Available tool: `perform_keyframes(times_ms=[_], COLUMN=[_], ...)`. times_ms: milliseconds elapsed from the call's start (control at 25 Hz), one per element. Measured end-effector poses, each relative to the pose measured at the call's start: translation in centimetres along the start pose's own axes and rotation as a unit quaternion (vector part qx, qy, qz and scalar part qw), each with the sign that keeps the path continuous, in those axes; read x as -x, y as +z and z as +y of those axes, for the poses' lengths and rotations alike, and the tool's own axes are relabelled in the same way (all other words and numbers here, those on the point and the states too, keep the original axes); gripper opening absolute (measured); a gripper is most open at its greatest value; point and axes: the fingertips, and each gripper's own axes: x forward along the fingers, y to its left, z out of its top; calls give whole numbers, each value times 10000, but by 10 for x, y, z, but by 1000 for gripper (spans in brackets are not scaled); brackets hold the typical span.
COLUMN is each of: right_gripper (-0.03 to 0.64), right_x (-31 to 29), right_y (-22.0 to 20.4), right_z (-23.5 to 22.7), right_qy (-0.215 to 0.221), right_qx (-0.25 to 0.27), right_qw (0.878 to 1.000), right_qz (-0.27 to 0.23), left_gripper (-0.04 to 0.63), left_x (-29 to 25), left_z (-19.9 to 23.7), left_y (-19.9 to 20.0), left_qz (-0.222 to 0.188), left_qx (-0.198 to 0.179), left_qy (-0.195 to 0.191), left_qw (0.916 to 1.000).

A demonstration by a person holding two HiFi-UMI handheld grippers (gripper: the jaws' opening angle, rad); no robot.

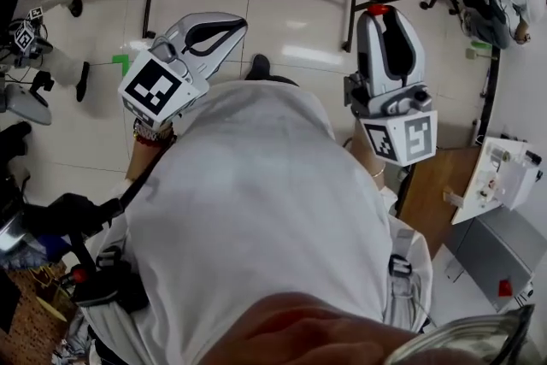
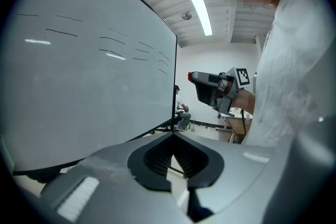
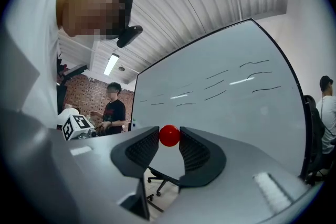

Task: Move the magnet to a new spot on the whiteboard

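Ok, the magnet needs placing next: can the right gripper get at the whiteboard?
Probably yes: the right gripper, shut on the red magnet, points at the whiteboard, and nothing shows between them in the right gripper view.

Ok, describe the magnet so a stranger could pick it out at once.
Start at the big whiteboard, marked with a few thin dark lines. Seen against it, the right tongs are closed on the magnet. It is a small, round, bright red knob, the only red thing among the white board and the grey tongs.
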Motion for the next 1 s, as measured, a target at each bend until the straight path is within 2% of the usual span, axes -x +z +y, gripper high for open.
perform_keyframes(times_ms=[120, 280, 400, 560, 720, 920, 1000], right_gripper=[121, 121, 121, 121, 121, 121, 122], right_x=[-6, -5, -12, -42, -78, -143, -164], right_y=[-6, -11, -21, -35, -25, 4, 13], right_z=[-21, -64, -77, -90, -104, -120, -125], right_qy=[120, -4, 21, 16, -106, -428, -569], right_qx=[74, -122, -255, -436, -332, 88, 272], right_qw=[9999, 9999, 9995, 9987, 9993, 9990, 9978], right_qz=[61, 98, 175, 253, 126, -136, -212], left_gripper=[5, 5, 5, 5, 5, 5, 5], left_x=[-19, -29, -36, -51, -67, -89, -94], left_z=[14, 35, 48, 70, 98, 158, 173], left_y=[4, 43, 55, 68, 73, 45, 52], left_qz=[-169, -743, -769, -946, -1017, -249, -276], left_qx=[81, 17, -134, -214, -229, -105, -188], left_qy=[149, 629, 675, 497, 248, -113, -457], left_qw=[9997, 9952, 9947, 9940, 9942, 9996, 9984])
